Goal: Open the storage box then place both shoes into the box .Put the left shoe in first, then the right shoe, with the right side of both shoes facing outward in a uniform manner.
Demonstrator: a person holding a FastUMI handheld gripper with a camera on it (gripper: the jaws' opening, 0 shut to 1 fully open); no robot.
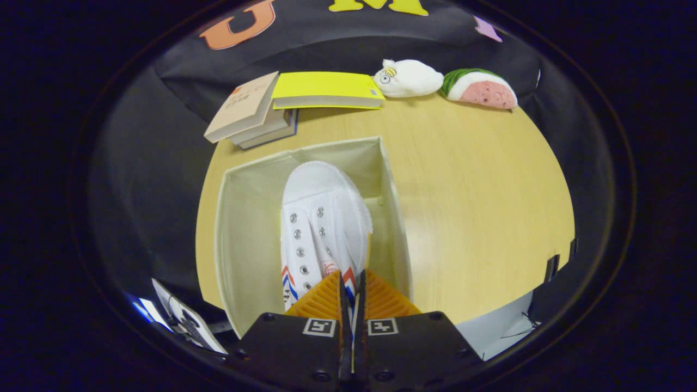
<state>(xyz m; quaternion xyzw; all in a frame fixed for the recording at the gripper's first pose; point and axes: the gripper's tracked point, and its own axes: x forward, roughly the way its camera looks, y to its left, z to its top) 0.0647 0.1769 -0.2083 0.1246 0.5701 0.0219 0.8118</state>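
1. Gripper [353, 288]: fingers closed, pinching a thin edge of the shoe's collar near the heel. Both fingers press on the fabric between them.
2. Shoe [321, 218]: white canvas sneaker, toe pointing to 12 o'clock from the fingers, metal eyelets showing, red and blue stripes on the side at 9 o'clock. It hangs or rests inside the storage box; whether the sole touches the bottom cannot be told.
3. Storage box [245, 228]: open, pale fabric walls, standing on the wooden table [479, 207]. Bare room lies beside the shoe toward 9 o'clock; the wall at 3 o'clock is close to it.
4. Handling, judged: shoe light, upper soft and pliable, sole stiffer. A collar pinch lets it swing; a firmer hold would be at the heel counter. Box walls look soft and may buckle if pushed.
5. Beyond the box, toward 12 o'clock: books [256, 111], a yellow book [326, 90], a white plush toy [408, 78], a watermelon-slice plush [479, 87].
6. Stage, judged: 1 shoe going in; only 1 shoe is seen in the box.
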